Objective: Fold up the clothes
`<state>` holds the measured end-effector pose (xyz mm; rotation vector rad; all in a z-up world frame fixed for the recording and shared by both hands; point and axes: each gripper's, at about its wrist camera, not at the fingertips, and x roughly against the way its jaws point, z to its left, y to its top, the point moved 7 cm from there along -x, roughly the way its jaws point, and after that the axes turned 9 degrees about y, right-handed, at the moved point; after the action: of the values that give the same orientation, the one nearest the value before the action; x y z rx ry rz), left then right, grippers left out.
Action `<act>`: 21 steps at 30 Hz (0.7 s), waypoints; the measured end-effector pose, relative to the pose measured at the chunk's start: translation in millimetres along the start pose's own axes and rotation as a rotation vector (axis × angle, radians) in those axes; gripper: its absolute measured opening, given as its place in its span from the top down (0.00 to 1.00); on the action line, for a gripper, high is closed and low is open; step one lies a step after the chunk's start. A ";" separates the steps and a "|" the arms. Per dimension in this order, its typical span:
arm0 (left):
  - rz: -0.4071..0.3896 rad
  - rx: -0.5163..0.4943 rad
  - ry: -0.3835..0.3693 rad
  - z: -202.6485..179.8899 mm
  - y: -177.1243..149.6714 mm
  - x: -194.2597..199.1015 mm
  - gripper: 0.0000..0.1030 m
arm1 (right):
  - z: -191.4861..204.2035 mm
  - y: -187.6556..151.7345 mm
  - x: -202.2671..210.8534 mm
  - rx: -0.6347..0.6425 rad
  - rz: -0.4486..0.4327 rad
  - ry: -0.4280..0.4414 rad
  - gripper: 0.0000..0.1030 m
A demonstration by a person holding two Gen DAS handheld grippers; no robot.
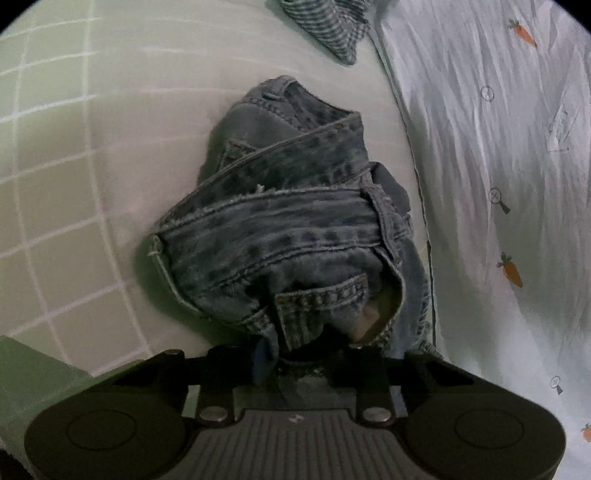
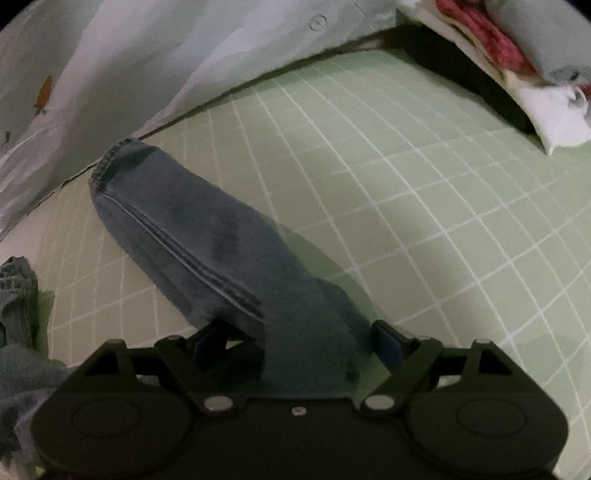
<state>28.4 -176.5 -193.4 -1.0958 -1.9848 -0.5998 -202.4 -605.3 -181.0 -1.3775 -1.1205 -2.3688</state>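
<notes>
A pair of blue jeans lies on a green gridded bed sheet. In the left wrist view the waistband end of the jeans is bunched up and hangs from my left gripper, which is shut on the denim near a belt loop. In the right wrist view a jeans leg stretches away to its hem at the upper left. The leg runs between the fingers of my right gripper, which are closed in on the fabric.
A white quilt with carrot prints lies along the right; it also shows in the right wrist view. A striped garment lies at the top. A stack of folded clothes sits at the top right.
</notes>
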 end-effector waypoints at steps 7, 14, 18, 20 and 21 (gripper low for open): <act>0.024 -0.026 0.021 -14.2 43.8 -10.1 0.79 | 28.4 -11.8 -6.6 -0.021 0.007 -0.017 0.17; -0.007 -0.118 0.037 -40.9 112.4 -22.1 0.86 | 92.1 -34.0 -10.7 0.035 0.006 0.005 0.17; -0.046 -0.145 0.033 -42.9 149.5 -15.8 0.88 | 122.5 -45.1 0.3 0.111 -0.020 0.002 0.17; -0.078 -0.159 0.030 -35.0 160.7 -3.5 0.89 | 133.4 -48.9 6.4 0.141 -0.043 0.000 0.17; -0.103 -0.172 0.034 -31.6 163.8 2.2 0.89 | 136.4 -49.5 10.7 0.157 -0.060 0.000 0.17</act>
<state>180.4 -112.8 -167.4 -1.0819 -1.9982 -0.8521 -141.4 -475.1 -158.9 -1.3090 -1.3334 -2.2648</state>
